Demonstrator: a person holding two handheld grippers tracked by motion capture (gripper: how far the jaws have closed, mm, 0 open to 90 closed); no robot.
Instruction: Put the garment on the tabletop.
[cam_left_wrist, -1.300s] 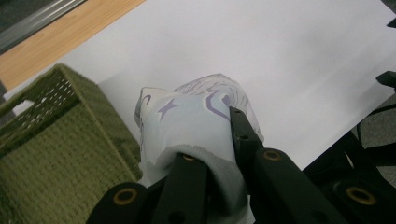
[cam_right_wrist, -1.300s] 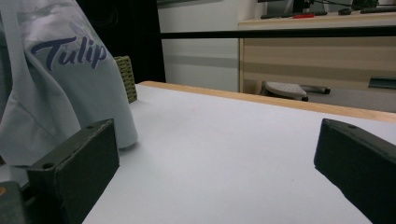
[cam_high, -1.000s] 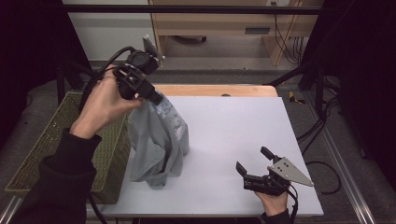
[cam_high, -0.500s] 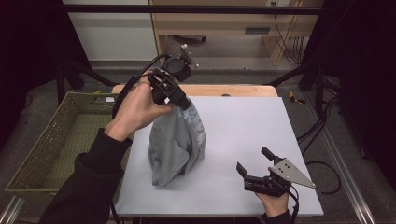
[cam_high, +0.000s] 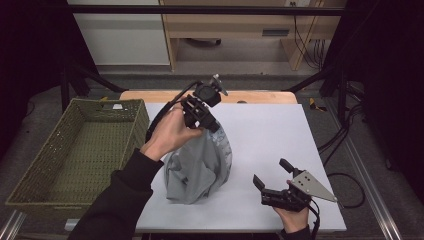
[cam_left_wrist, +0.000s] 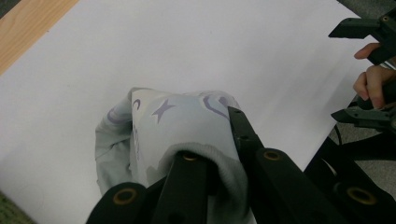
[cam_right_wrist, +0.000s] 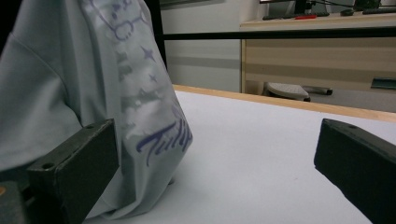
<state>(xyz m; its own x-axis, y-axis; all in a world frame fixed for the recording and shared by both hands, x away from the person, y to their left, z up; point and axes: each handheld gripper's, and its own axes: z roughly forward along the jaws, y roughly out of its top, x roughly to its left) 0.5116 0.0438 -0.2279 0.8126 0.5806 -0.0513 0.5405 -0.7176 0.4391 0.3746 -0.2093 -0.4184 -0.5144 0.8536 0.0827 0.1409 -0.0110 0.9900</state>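
A pale grey garment (cam_high: 200, 167) with purple print hangs from my left gripper (cam_high: 212, 125), its lower folds resting on the white table (cam_high: 280, 130). The left gripper is shut on the garment's edge (cam_left_wrist: 205, 154), held up over the table's left-middle. In the right gripper view the garment (cam_right_wrist: 88, 93) hangs close at the left, showing purple stars and lettering. My right gripper (cam_high: 272, 172) rests near the table's front right edge, open, with nothing between its jaws, pointing toward the garment.
A green woven basket (cam_high: 30, 165) stands left of the table, level with its front half. A wooden strip (cam_high: 260, 96) edges the table's far side. Beyond are a wooden desk (cam_high: 240, 25) and cables on the floor.
My left gripper has carried the garment rightward from over the basket's edge to above the table. The right gripper has stayed where it was, open.
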